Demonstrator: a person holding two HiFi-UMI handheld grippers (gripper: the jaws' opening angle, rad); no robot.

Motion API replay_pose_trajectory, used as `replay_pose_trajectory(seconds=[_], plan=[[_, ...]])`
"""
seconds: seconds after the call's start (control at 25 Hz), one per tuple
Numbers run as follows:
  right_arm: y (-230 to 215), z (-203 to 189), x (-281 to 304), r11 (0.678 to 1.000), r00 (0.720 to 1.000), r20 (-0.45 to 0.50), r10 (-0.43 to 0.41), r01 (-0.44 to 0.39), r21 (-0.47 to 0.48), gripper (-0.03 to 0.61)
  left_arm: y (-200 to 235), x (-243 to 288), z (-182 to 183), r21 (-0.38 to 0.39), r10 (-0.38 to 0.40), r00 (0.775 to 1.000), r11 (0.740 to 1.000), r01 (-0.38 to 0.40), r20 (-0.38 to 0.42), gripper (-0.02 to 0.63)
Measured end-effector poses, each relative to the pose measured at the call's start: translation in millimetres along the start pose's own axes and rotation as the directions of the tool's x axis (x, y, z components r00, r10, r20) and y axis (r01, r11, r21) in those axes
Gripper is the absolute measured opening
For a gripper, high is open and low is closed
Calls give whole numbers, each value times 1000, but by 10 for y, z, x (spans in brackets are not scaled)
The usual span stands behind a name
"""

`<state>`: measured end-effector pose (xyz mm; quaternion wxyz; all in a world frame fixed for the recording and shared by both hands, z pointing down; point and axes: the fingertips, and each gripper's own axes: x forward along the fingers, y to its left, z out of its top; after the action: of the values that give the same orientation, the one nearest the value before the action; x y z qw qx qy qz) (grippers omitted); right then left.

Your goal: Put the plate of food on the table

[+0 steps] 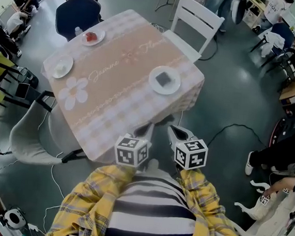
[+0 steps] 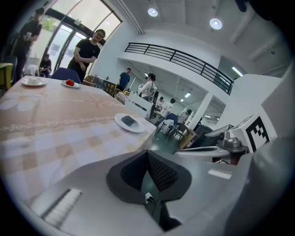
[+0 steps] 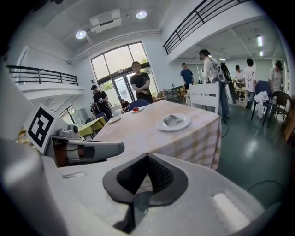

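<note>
A square table (image 1: 113, 93) under a peach checked cloth carries three white plates. One plate with a dark piece of food (image 1: 164, 80) (image 2: 129, 122) (image 3: 173, 121) lies near the right edge. A plate with red food (image 1: 93, 37) (image 2: 70, 83) and a plate with pale food (image 1: 62, 66) (image 2: 33, 81) lie at the far left side. My left gripper (image 1: 147, 129) (image 2: 147, 154) and right gripper (image 1: 176, 131) (image 3: 147, 156) hang side by side at the table's near corner, close to my body. Both are shut and hold nothing.
A white wooden chair (image 1: 198, 18) stands at the far side, a dark blue chair (image 1: 77, 12) at the far left corner, a grey chair (image 1: 28, 140) on the left. Cables (image 1: 229, 129) run over the floor. Several people stand around the room.
</note>
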<state>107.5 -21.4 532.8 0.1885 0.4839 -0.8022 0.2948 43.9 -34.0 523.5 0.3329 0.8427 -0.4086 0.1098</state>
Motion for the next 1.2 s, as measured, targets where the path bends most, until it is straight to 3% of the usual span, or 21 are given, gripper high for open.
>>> replay_pose_trajectory(seconds=[0.8, 1.2], plan=[[125, -186, -248, 999, 999, 35, 21, -19, -33, -2, -130, -198, -193, -36, 35, 998, 999, -33, 52, -3], [130, -103, -180, 999, 998, 54, -38, 37, 15, -2, -85, -210, -121, 2, -24, 1000, 1000, 24, 19, -2]])
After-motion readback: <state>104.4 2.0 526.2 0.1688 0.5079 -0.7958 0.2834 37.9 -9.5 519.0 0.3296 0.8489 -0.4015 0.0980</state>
